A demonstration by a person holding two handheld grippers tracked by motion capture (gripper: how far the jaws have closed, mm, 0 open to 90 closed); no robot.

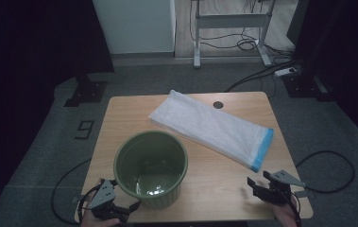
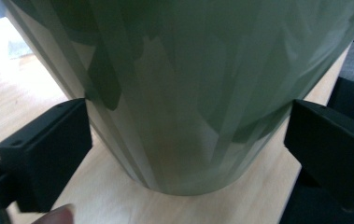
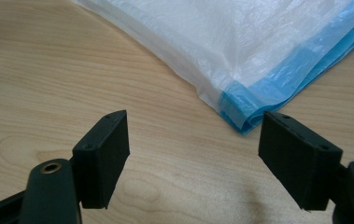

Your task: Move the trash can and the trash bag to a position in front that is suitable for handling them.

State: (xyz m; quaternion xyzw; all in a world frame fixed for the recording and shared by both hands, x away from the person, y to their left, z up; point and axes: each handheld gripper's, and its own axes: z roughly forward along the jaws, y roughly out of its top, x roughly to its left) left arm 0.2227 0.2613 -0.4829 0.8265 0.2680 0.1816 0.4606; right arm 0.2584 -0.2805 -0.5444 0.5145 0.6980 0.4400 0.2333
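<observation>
We see the green bucket (image 1: 151, 168) standing upright near the table's (image 1: 214, 175) front edge, left of centre. Our left gripper (image 1: 128, 206) sits at the front left corner, jaws spread to either side of the bucket's lower wall; whether the pads touch it we cannot tell. Our right gripper (image 1: 257, 186), near the front right corner, has its jaws spread and empty, just short of the blue-hemmed end of the folded white bag (image 1: 212, 127).

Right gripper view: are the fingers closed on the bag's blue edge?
No. The right gripper is open over bare table, with the bag lying beyond its fingers.
</observation>
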